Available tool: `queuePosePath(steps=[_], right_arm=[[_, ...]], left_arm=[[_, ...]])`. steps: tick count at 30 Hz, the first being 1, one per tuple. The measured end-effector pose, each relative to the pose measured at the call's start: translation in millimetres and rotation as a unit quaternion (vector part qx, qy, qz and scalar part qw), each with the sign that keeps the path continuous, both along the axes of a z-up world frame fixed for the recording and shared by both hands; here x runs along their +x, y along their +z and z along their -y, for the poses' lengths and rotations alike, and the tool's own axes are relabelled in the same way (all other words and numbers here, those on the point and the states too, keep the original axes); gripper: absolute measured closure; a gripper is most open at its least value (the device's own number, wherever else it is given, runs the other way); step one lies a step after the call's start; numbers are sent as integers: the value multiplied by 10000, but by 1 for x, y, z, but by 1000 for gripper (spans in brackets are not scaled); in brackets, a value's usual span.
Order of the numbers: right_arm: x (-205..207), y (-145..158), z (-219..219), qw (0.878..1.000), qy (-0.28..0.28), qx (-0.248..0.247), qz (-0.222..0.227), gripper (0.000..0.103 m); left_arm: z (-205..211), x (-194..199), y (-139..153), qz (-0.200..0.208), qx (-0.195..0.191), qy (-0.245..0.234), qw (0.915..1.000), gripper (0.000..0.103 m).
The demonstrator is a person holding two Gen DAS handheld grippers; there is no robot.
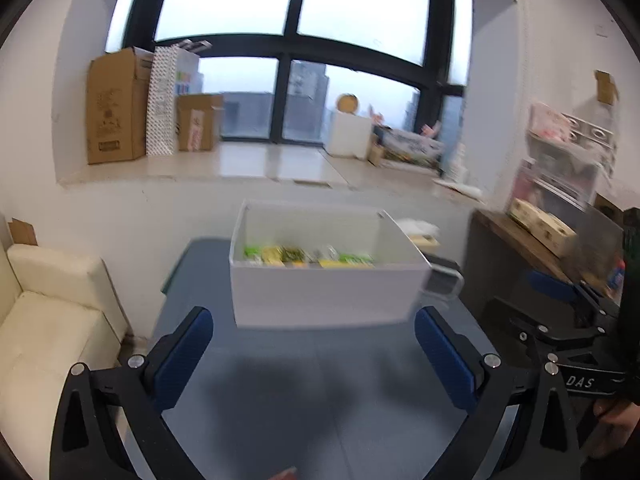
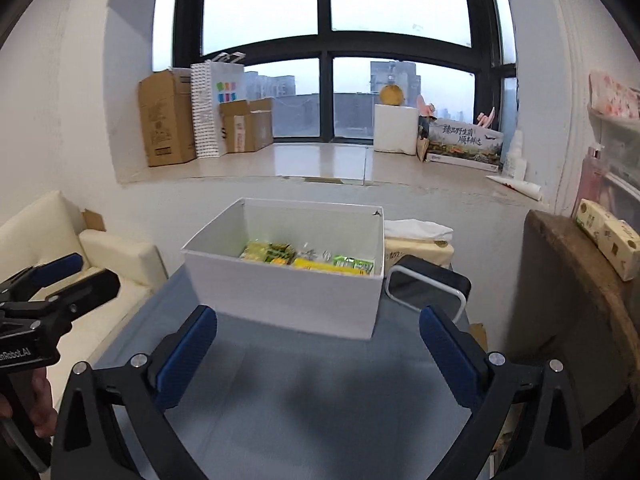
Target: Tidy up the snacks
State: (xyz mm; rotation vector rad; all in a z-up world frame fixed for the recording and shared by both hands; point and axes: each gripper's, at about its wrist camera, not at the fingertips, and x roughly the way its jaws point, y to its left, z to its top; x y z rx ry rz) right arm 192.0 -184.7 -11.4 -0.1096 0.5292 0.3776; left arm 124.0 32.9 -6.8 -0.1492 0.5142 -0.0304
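Observation:
A white open box (image 1: 320, 296) (image 2: 280, 300) stands at the far end of the blue-grey table (image 1: 320, 380) (image 2: 304, 392). Inside it lie several green and yellow snack packets (image 1: 308, 257) (image 2: 308, 261). My left gripper (image 1: 314, 320) is open with nothing between its blue pads, hovering over the table short of the box. My right gripper (image 2: 318, 318) is also open and empty, a little before the box's near wall. Each gripper shows at the edge of the other's view, the right gripper (image 1: 560, 304) and the left gripper (image 2: 76, 272).
A small black device with a white frame (image 2: 428, 286) sits right of the box. A tissue pack (image 2: 416, 240) lies behind it. A cream sofa (image 2: 100, 256) is left of the table, a wooden side table (image 2: 580, 280) right. Cardboard boxes (image 2: 168, 118) line the windowsill.

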Motion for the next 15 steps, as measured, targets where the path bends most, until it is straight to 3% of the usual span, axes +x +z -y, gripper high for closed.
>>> queuePosePath(steps=[7, 11, 15], right_arm=[[-50, -7, 21, 9996, -71, 155, -233, 0], [-65, -11, 27, 9983, 132, 455, -351, 0], [-70, -10, 26, 9989, 79, 369, -289, 0]], left_arm=[[17, -54, -9, -65, 178, 4, 9998, 0], [22, -65, -9, -69, 280, 53, 9996, 0], [25, -70, -5, -25, 328, 52, 9994, 0]])
